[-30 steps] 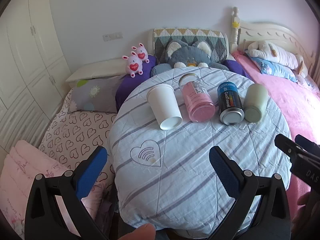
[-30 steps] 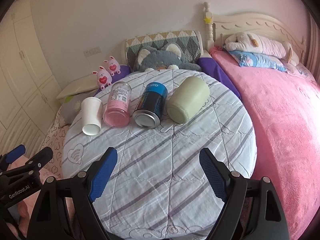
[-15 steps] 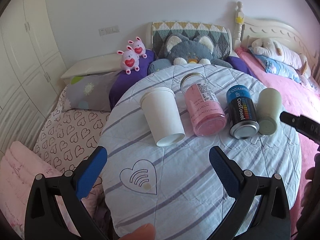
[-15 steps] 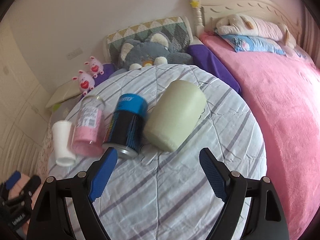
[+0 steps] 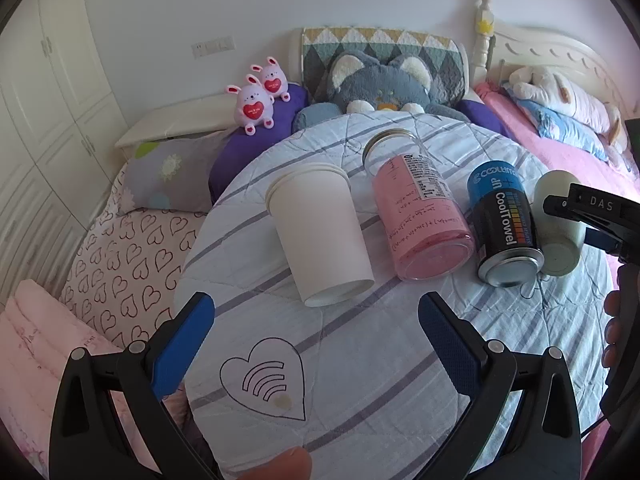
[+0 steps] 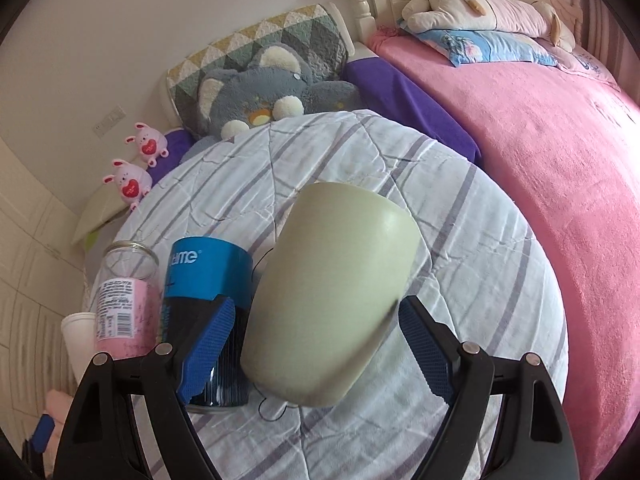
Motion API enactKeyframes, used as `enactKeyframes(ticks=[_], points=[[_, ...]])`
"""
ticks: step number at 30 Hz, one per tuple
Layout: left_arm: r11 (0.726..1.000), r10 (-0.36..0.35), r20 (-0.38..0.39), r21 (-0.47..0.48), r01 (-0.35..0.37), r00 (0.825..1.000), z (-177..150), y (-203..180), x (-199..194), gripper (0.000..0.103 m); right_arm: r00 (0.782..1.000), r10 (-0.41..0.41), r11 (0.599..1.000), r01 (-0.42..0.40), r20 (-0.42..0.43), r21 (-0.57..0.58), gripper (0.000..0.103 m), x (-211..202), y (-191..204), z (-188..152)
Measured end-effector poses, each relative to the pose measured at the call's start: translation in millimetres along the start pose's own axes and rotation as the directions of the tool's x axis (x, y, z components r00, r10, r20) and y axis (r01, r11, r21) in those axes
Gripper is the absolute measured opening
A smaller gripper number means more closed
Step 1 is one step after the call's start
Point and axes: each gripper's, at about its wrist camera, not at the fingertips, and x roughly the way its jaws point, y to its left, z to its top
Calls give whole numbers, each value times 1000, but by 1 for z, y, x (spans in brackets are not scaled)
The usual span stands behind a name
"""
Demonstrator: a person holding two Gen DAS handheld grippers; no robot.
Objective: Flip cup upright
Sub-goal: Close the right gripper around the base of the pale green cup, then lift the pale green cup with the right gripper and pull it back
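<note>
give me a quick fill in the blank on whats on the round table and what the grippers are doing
1. The pale green cup lies on its ____.
2. Around the green cup, the right gripper has its fingers ____.
3. The white paper cup is nearest the ____ gripper.
4. The blue can lies between the green cup and the ____ jar.

Answers: side; open; left; pink

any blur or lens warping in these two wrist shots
Right wrist view: the pale green cup is smeared at its near lower edge, likely motion blur. Left wrist view: sharp throughout. Both views: fisheye bending, dark vignetted corners, soft daylight, no harsh glare.
</note>
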Motion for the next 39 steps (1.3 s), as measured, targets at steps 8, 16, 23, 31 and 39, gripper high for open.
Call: enactKeyframes(ticks=[8,16,23,31,39], points=[[1000,-10,-13,-8,10,1000,5,0,16,103,998,-67,996,66,-16,-59,85,13,7,7],[1000,-20,-18,-16,20,1000,10,-3,26,103,992,-116,989,110,-57,-98,86,28,11,16],[1000,-25,-27,-17,24,999,12,-2,31,103,989,-94,990,80,-115,-114,86,52,7,18],[1000,-19,-23,-18,19,1000,12,-3,28,103,995,-26,993,15,-95,-113,84,39,1,6],[1000,-16,3,-13,16,1000,6,-2,5,103,993,52,990,-66,-107,-127,84,7,-6,-22]])
